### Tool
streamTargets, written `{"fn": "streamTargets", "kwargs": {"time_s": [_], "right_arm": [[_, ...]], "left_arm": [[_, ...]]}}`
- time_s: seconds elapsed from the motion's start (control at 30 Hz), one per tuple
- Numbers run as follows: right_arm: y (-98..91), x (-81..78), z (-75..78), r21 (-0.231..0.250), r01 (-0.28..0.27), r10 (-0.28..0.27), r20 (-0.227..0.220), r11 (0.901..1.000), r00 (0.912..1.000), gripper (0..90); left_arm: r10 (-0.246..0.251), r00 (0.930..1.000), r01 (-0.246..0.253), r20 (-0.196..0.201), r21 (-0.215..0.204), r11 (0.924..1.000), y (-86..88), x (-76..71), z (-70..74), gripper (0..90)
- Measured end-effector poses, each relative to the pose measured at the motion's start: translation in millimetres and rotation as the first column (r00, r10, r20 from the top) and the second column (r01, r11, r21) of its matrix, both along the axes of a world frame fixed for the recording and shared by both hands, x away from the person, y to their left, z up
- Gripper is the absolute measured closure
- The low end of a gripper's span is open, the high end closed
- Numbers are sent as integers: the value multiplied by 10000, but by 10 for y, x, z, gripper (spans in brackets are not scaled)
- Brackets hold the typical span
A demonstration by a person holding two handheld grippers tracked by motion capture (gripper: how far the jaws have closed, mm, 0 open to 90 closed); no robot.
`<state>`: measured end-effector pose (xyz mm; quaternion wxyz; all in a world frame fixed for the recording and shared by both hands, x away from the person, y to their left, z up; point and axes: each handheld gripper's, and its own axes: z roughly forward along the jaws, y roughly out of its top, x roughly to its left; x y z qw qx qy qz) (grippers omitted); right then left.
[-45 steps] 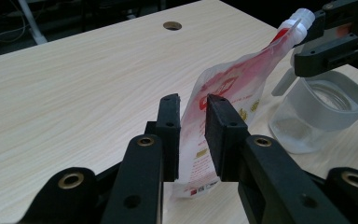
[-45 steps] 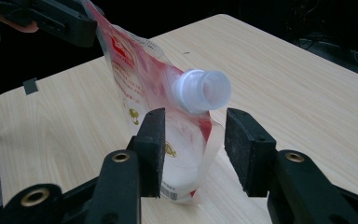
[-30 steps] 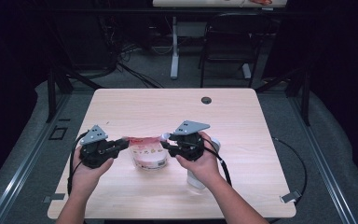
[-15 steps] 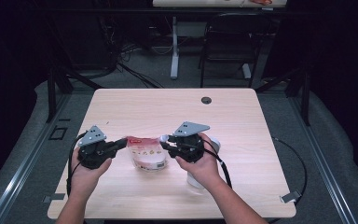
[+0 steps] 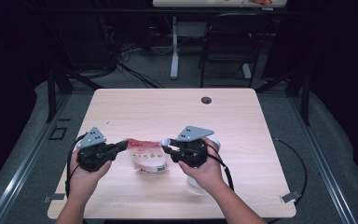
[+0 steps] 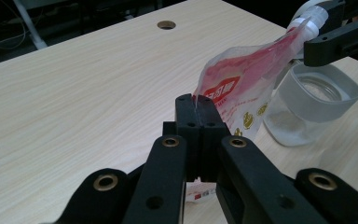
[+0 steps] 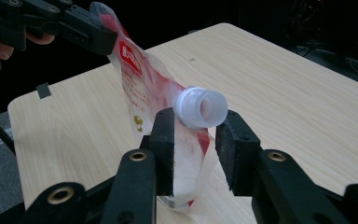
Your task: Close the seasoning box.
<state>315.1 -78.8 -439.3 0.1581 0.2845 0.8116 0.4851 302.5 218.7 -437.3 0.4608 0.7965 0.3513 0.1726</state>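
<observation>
A red-and-white refill pouch (image 5: 147, 156) with a white spout (image 7: 200, 107) hangs stretched between both grippers, just above the table. My left gripper (image 5: 123, 145) is shut on the pouch's (image 6: 242, 88) upper left edge, its jaws (image 6: 196, 100) pressed together on the film. The right gripper (image 5: 165, 149) has just been closing its jaws; the spout sits between them (image 7: 196, 126) and the pads touch its neck. A clear open glass jar (image 6: 314, 93) stands on the table under the right hand (image 5: 213, 142).
The light wooden table (image 5: 168, 112) has a round cable hole (image 5: 206, 100) near its far edge. Cables trail from both grippers over the near edge. A dark chair (image 5: 228, 42) and desk legs stand beyond the table.
Both hands have stayed almost in place with the pouch stretched between them. The right gripper has sunk very slightly toward the near edge.
</observation>
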Motion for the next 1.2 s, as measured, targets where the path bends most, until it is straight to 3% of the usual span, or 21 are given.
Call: {"fn": "streamTargets", "kwargs": {"time_s": [0.53, 0.83, 1.2], "right_arm": [[-102, -252, -4, -329, -223, 224, 16, 9992, 9997, 685], [-123, -264, 2, -398, -314, 312, -56, 9987, 9995, 683], [-162, -282, 91, -567, -541, 545, 56, 9969, 9985, 630]], "left_arm": [[-525, 9983, 525, -249, 22, 9986, -83, -127, -39, 900], [-609, 9975, 607, -351, -75, 9981, -66, -131, -42, 898], [-516, 9981, 504, -348, -338, 9982, -2, -141, 7, 782]]}}
